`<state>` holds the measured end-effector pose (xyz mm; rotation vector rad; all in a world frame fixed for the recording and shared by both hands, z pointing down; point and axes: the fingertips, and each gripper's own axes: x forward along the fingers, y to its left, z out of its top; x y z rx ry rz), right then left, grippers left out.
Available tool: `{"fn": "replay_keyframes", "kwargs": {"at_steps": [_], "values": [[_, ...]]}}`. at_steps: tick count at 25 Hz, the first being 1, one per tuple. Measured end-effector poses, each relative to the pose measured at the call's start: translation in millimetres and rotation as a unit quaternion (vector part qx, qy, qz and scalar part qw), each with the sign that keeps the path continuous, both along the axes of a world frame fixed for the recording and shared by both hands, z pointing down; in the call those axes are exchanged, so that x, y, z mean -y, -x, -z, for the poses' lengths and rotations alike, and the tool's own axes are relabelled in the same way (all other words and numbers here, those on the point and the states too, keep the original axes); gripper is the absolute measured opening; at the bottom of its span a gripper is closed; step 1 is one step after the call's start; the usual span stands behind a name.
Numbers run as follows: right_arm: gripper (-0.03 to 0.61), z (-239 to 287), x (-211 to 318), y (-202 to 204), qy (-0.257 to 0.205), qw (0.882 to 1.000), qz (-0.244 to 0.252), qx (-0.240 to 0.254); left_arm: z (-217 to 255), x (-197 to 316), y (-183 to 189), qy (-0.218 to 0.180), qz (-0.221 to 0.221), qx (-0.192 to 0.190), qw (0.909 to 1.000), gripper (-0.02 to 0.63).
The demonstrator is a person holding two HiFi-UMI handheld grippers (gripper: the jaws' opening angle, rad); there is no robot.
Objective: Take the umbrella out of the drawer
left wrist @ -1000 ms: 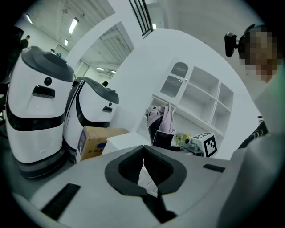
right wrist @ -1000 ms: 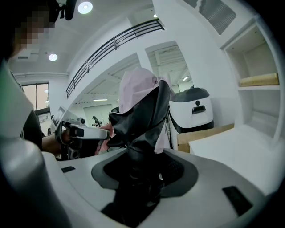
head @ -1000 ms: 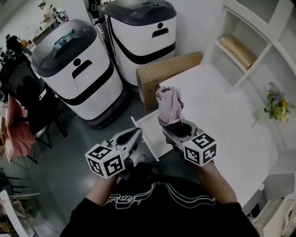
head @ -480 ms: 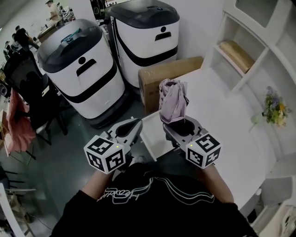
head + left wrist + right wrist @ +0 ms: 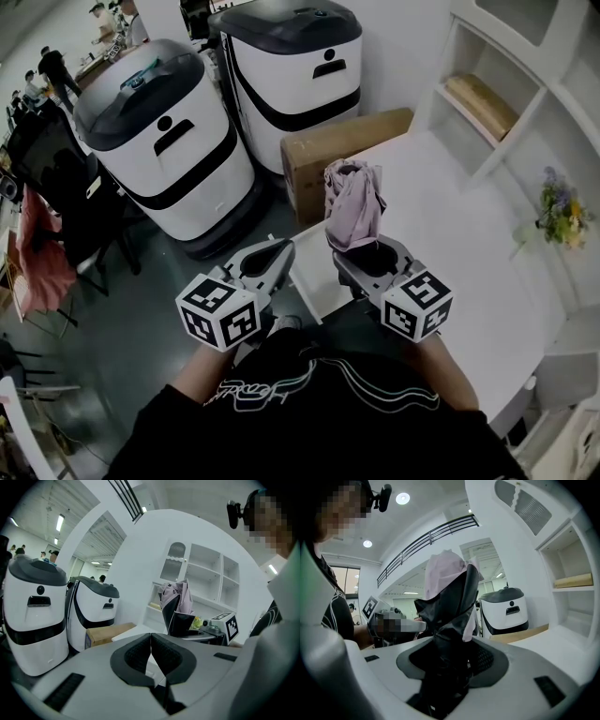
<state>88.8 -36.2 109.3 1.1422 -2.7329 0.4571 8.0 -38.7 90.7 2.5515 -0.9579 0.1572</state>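
A folded umbrella, pink cloth outside with a black lining, stands upright in my right gripper, whose jaws are shut on its lower end. In the right gripper view the umbrella rises straight out of the right gripper and fills the middle. The white drawer stands pulled out below, between the two grippers. My left gripper hangs beside it to the left, jaws shut and holding nothing. In the left gripper view the left gripper has its pads touching, and the umbrella shows beyond them.
Two large white-and-black machines stand on the floor ahead. A cardboard box lies against the white desk. White shelving and a small bunch of flowers are at the right. People and chairs fill the far left.
Both grippers have come up a little, the umbrella rising with the right one. The left gripper has rolled slightly. Over the last half second little has moved.
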Motion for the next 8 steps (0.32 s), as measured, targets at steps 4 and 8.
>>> {"fn": "replay_keyframes", "kwargs": {"at_steps": [4,8], "values": [[0.207,-3.6,-2.5,-1.4,0.003,1.000,-0.002,0.001,-0.9,-1.3,-2.8,-0.002,-0.003,-0.002,1.0000,0.021],[0.207,-3.4,1.8,-3.4,0.005,1.000,-0.004,0.002,0.7,1.6,-5.9,0.001,-0.007,-0.007,0.9999,0.021]]}}
